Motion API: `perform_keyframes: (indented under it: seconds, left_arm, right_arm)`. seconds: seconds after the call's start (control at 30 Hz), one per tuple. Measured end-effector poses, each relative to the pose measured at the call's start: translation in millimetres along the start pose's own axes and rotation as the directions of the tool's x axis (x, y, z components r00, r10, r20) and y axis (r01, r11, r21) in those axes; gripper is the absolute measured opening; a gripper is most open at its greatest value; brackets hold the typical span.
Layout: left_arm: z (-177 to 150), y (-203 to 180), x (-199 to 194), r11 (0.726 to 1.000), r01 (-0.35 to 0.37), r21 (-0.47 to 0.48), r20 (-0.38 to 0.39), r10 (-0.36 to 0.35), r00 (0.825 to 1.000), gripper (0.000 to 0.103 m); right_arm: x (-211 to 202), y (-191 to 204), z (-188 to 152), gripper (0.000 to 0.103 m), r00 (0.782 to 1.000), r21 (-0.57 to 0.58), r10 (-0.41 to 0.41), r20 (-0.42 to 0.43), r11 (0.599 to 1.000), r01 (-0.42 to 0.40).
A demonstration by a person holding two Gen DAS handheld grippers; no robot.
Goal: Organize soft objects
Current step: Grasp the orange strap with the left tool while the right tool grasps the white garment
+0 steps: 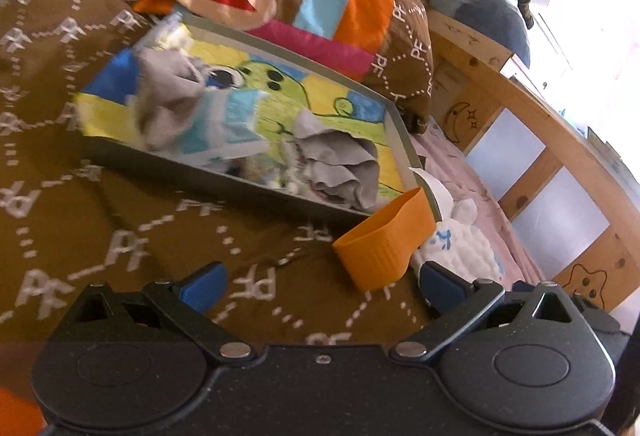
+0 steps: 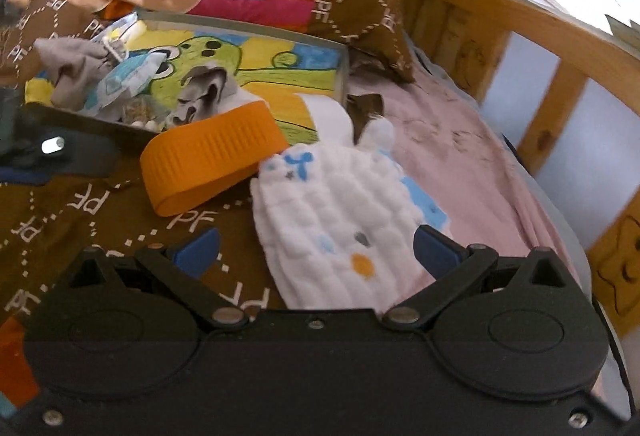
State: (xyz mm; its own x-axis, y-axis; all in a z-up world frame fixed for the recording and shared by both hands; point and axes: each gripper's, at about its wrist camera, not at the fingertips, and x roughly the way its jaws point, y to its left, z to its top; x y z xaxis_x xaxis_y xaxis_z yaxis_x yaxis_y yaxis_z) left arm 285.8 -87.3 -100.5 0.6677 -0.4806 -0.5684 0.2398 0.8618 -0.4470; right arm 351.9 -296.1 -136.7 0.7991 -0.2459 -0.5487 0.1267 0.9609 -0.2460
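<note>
between the right claw (image 2: 316, 250)'s wide fingers lies a white cloth (image 2: 340, 220), seemingly untouched.

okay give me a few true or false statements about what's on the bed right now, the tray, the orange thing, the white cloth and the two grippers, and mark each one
1. The right gripper is open, with the white quilted cloth lying between its blue fingers. True.
2. The left gripper is shut on the ribbed orange band. False: it is open and holds nothing.
3. Crumpled grey fabric pieces lie in the shallow grey tray with a cartoon-printed floor. True.
4. The orange band lies inside the tray. False: it lies outside, near the tray's corner.
5. The bedspread is plain blue. False: it is brown with white lettering.
</note>
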Motion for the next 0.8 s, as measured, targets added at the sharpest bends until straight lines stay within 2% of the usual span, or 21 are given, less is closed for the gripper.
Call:
perform_keyframes:
  seconds: [0.23, 0.33, 0.5, 0.6, 0.67, 0.73, 0.8]
  left_arm:
    - [7, -11, 46, 0.997, 0.067, -0.027, -0.073, -0.069, 0.995, 0.096]
    - [7, -13, 59, 0.996, 0.079, -0.041, -0.092, -0.083, 0.992, 0.091]
    - [8, -12, 69, 0.994, 0.087, -0.060, -0.087, -0.092, 0.992, 0.082]
    - [10, -12, 72, 0.994, 0.086, -0.068, -0.085, -0.092, 0.992, 0.068]
    - [10, -12, 72, 0.993, 0.089, -0.072, -0.086, -0.095, 0.992, 0.052]
    - [10, -13, 72, 0.994, 0.080, -0.073, -0.083, -0.086, 0.993, 0.045]
    - [10, -13, 71, 0.995, 0.072, -0.071, -0.080, -0.078, 0.994, 0.038]
  right_arm:
    - [27, -9, -9, 0.102, 0.999, 0.048, -0.010, -0.046, 0.999, 0.012]
    - [32, -16, -12, 0.096, 0.998, 0.064, -0.010, -0.057, 0.998, 0.014]
    - [37, -18, -13, 0.080, 0.998, 0.071, 0.010, -0.066, 0.997, -0.005]
    - [40, -18, -13, 0.068, 0.997, 0.081, 0.025, -0.077, 0.997, -0.018]
    - [40, -19, -13, 0.062, 0.996, 0.089, 0.031, -0.086, 0.996, -0.023]
    - [41, -20, -13, 0.054, 0.996, 0.100, 0.033, -0.088, 0.995, -0.024]
    - [40, -22, -12, 0.035, 0.996, 0.110, 0.029, -0.087, 0.994, -0.019]
